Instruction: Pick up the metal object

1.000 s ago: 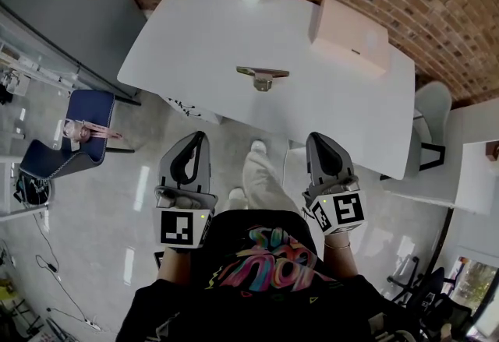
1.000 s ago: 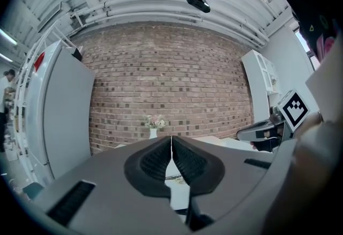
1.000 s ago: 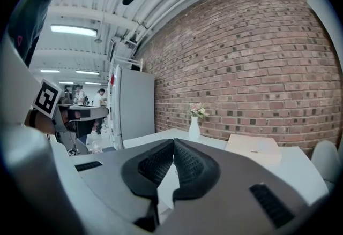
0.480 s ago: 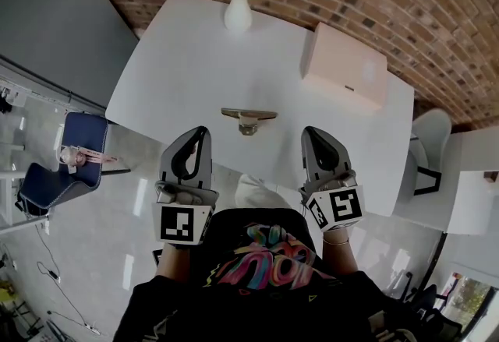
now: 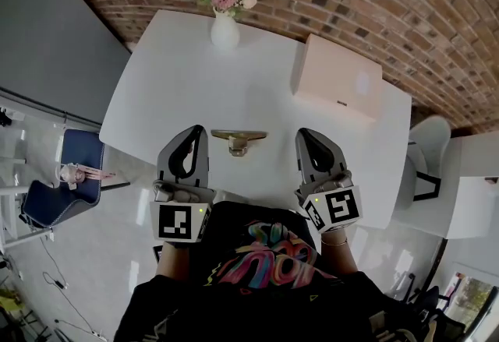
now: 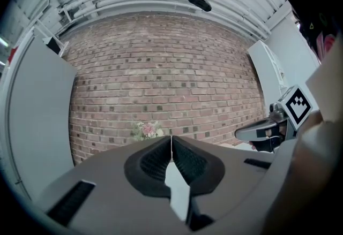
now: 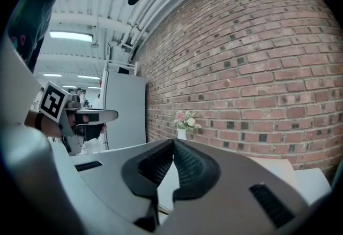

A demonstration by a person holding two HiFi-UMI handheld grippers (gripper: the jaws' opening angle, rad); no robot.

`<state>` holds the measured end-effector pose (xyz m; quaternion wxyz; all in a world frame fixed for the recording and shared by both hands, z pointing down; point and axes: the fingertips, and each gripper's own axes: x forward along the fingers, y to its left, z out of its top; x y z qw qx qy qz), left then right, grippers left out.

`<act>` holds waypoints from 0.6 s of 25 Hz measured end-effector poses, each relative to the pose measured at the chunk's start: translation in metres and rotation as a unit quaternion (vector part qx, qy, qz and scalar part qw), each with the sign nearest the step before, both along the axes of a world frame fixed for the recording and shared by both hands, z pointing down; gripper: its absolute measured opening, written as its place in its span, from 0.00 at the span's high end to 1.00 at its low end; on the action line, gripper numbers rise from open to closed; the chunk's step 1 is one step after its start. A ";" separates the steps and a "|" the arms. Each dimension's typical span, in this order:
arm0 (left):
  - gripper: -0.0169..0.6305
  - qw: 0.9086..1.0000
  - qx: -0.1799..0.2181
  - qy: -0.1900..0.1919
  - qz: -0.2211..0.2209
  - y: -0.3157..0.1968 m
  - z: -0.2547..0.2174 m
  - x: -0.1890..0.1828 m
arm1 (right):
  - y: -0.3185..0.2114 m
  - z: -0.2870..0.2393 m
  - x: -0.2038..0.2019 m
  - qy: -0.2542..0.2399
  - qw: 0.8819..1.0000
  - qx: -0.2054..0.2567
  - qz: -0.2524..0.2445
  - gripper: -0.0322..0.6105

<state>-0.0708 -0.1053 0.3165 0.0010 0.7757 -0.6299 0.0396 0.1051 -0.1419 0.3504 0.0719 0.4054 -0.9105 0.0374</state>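
The metal object (image 5: 238,139), a brass-coloured bar with a short stem, lies near the front edge of the white table (image 5: 175,83). In the head view it sits between my two grippers. My left gripper (image 5: 199,132) is just left of it and my right gripper (image 5: 304,134) just right of it; neither touches it. Both point level toward the brick wall. In the left gripper view the left gripper (image 6: 171,138) has its jaws pressed together with nothing between them. The right gripper (image 7: 173,142) looks the same in its own view. The jaws hide the object in both gripper views.
A white vase of flowers (image 5: 224,30) stands at the table's far edge and a beige box (image 5: 337,77) at the far right. A blue chair (image 5: 66,185) stands left of the table, a white chair (image 5: 427,138) right of it. The brick wall is behind.
The person has walked up to the table. Both grippers have moved forward from over the floor to the table's front edge, either side of the metal object. Both stayed shut.
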 end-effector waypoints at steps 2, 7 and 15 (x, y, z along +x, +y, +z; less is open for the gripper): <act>0.93 1.000 -0.005 -0.001 0.003 -0.009 0.003 -0.001 | -0.007 0.001 0.000 0.000 1.000 -0.003 0.004 0.92; 0.93 1.000 -0.007 0.006 0.022 -0.028 0.002 -0.006 | -0.020 0.003 -0.008 0.003 1.000 -0.010 0.018 0.92; 0.93 0.998 0.002 0.035 0.049 -0.048 0.000 -0.014 | -0.030 0.014 -0.024 0.006 0.999 -0.028 0.042 0.92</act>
